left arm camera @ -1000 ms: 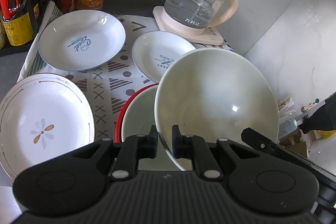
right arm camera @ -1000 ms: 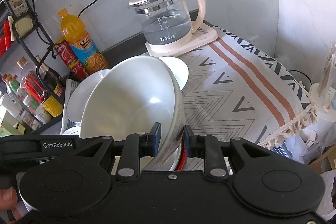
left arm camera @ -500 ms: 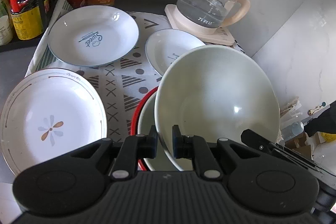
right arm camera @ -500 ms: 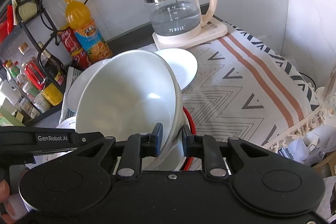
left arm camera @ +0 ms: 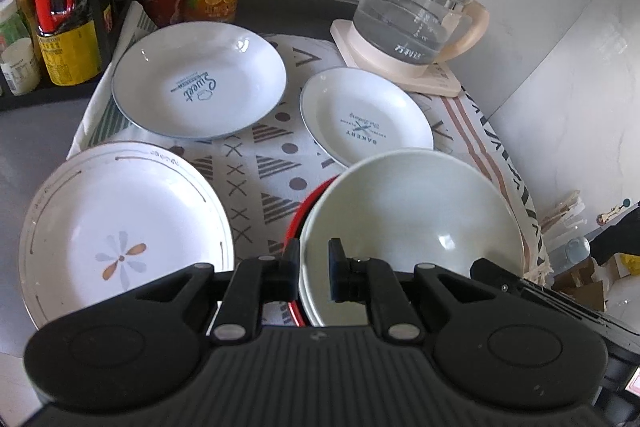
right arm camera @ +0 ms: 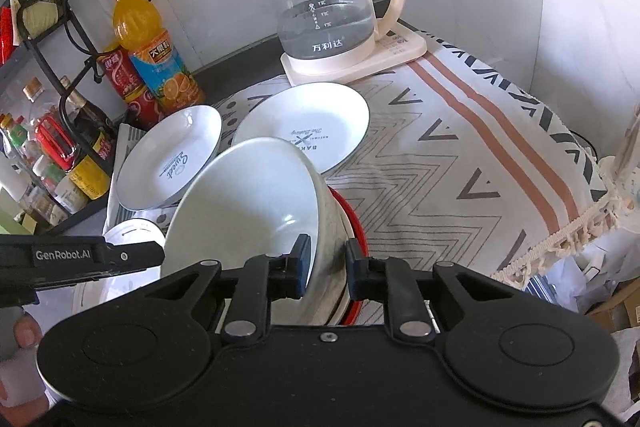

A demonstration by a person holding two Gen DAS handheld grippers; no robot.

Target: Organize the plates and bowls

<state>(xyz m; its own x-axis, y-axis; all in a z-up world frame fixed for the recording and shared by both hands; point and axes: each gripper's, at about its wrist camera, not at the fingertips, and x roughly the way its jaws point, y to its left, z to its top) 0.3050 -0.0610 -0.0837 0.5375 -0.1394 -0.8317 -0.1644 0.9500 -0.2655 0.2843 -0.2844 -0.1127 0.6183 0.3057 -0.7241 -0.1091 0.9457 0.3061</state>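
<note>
- Left hand-held gripper [left arm camera: 314, 271]: clenched on the near rim of the white bowl [left arm camera: 416, 211].
- Right hand-held gripper [right arm camera: 327, 267]: jaws opening, straddling the same bowl's rim [right arm camera: 244, 203]; pads look still on it.
- Bowl sits tilted inside a red-rimmed bowl [left arm camera: 306, 203] at the surface's near edge.
- Flower plate [left arm camera: 120, 235] to the left; "Sweet" plate [left arm camera: 200, 87] and "Bakery" plate [left arm camera: 366, 119] behind.
- Glass kettle [left arm camera: 416, 23] at far right corner of the patterned cloth [left arm camera: 256, 167].
</note>
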